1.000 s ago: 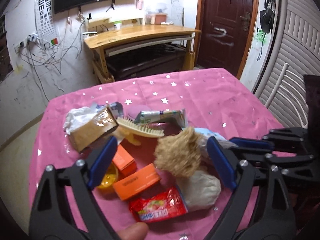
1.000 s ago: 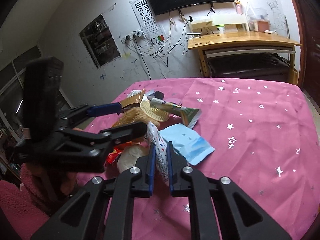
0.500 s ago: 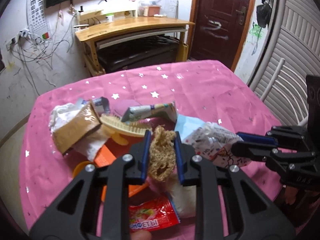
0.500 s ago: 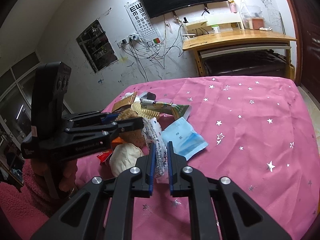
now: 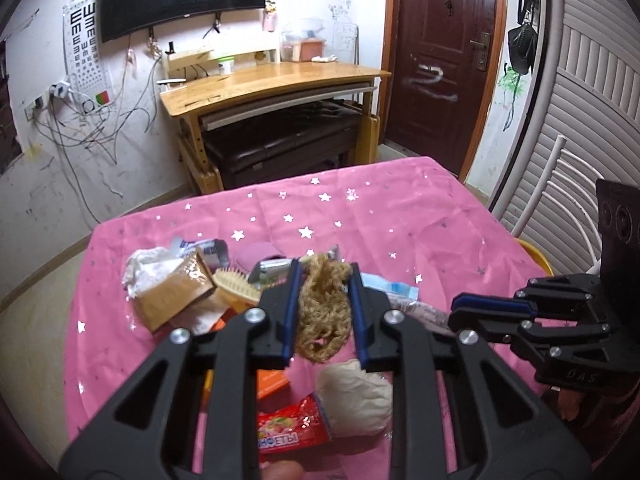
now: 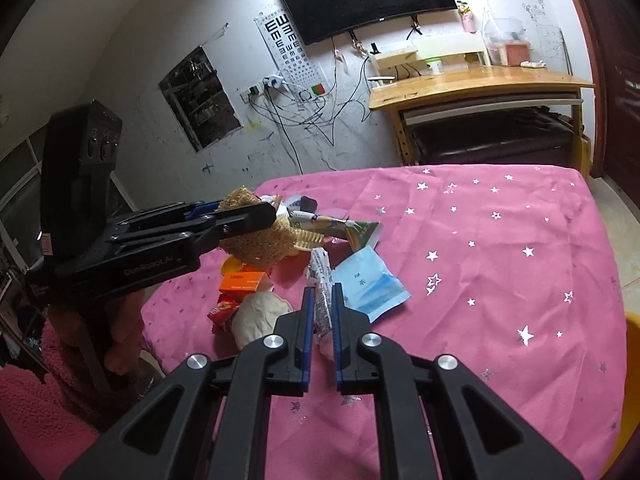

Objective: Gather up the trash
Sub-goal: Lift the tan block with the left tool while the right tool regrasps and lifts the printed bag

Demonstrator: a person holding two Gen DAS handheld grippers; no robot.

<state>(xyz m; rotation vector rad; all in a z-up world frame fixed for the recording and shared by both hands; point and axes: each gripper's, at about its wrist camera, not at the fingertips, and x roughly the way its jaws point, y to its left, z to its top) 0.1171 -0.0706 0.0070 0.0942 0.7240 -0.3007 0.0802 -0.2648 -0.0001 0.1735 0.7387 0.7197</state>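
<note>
The left fingers (image 5: 324,312), wide open a second ago around the tan scrubber (image 5: 322,316), are now closed on it from both sides, and it hangs clear above the pile instead of lying in it; the right view shows it lifted over the brush (image 6: 308,238). The right fingers (image 6: 321,320) are nearly shut on a white printed wrapper (image 6: 321,280), as they were a second ago, but the wrapper now stands raised off the cloth beside the blue packet (image 6: 370,286). So each gripper has one piece of trash in hand and off the bench (image 5: 400,216), and both look ready to be carried away; no bin shows in either view. Left behind on the bench are the orange box (image 6: 244,282), red candy wrapper (image 5: 294,426), white wad (image 5: 354,396), brown packet (image 5: 174,296) and green tube (image 6: 340,226).
</note>
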